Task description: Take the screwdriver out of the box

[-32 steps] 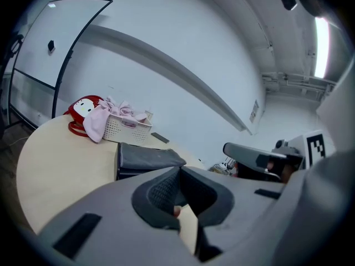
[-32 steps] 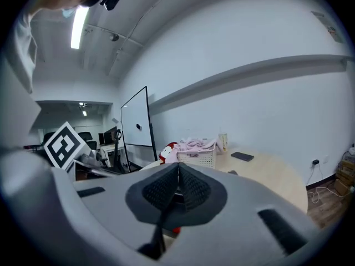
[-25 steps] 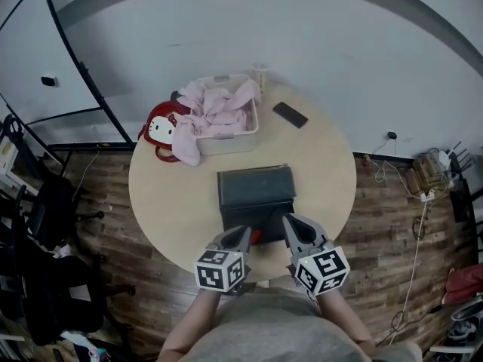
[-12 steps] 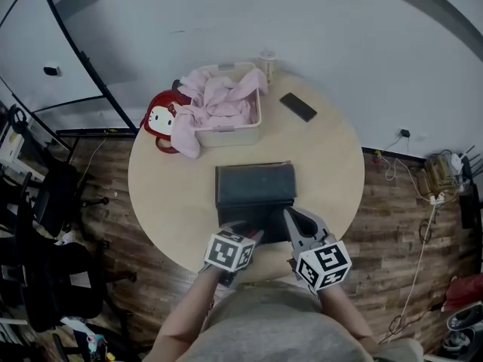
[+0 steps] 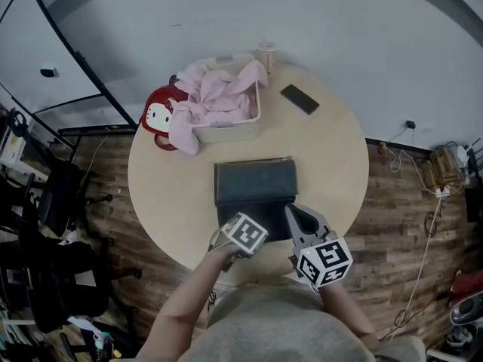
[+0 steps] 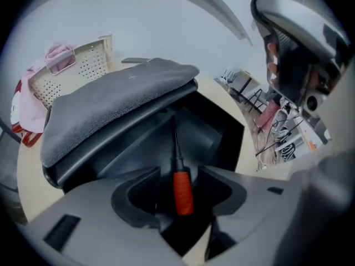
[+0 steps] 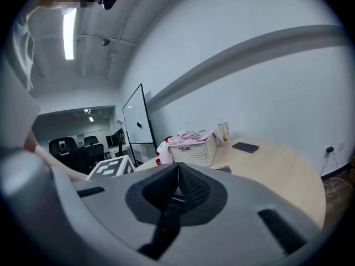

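Since a second ago, the left gripper (image 6: 178, 173) has swung inward and tipped down into the open box (image 6: 222, 132); in the head view its marker cube now sits tilted over the box's near edge. The right gripper (image 5: 296, 219) has hardly shifted and waits just to the right of the left one, at the box's near right corner.

Looking along the left gripper, its jaws stand apart with the screwdriver (image 6: 183, 193) lying between them. The red handle is nearest the gripper and the thin dark shaft points away from it, along the dark floor of the box. A narrow gap shows on each side of the handle, so the pads do not appear to be pressing on it. Ahead of this gripper and to its left, the grey lid (image 6: 116, 101) leans open.

The right gripper's jaws are closed together on nothing. Far ahead of it on the round table (image 5: 332, 164) are a white basket (image 5: 230, 130) of pink cloth and a dark phone (image 5: 299, 99).

By my reading, the reach into the box is done. Closing on the handle, lifting the tool clear and setting it down remain.
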Demonstrator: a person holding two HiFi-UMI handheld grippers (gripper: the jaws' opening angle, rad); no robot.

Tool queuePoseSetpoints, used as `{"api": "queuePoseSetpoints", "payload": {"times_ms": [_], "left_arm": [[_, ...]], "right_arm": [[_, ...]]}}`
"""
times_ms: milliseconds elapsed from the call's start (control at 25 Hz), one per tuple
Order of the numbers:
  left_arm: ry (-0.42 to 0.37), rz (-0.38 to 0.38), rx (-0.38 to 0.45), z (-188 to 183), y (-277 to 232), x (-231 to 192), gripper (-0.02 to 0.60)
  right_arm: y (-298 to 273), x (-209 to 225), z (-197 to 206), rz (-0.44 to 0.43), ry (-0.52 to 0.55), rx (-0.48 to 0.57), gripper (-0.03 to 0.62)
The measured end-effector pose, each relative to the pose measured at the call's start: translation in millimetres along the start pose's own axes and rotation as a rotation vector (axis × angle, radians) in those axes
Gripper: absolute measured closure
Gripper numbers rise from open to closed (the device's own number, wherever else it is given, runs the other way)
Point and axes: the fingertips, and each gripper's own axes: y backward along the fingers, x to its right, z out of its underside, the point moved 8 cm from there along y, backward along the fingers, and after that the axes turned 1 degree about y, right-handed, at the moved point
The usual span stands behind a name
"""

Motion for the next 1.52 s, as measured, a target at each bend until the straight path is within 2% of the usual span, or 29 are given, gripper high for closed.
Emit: {"api": "queuePoseSetpoints", "payload": {"times_ms": [240,440,520,560,720,880,1080,1240,1520], "left_arm": [[-0.079,-0.03,-0.069,-4,-12,-1,0.387],[-0.066,-0.048,-0.063,-4,-14,-2,0.398],[-0.027,-0.043,-0.044,-4,-12,-2,0.43],[-0.003,-0.037,-0.03,-3,-11,-2,0.5],[0.013,-0.036,0.007,-1,-9,-1,0.5],[-0.013,-0.051,0.026,0,-1,0,0.502],[-0.053,-0.022,0.053,0,17,9,0.502],[-0.069,-0.044,0.091,2,30,13,0.502],[-0.049,-0.047,0.172,11,65,12,0.502]], "right_arm": [[0,3,3,0.005,-0.011,-0.007,0.594],[0,5,6,0.011,-0.014,-0.01,0.594],[0,3,6,0.008,-0.013,-0.011,0.594],[0,1,5,0.006,-0.011,-0.012,0.594],[4,-2,6,0.009,-0.004,-0.011,0.594],[12,-5,7,0.025,-0.002,-0.01,0.594],[24,-12,10,0.053,-0.002,-0.006,0.594],[34,-22,11,0.074,-0.005,0.003,0.594],[43,-50,10,0.103,-0.005,0.022,0.594]]}}
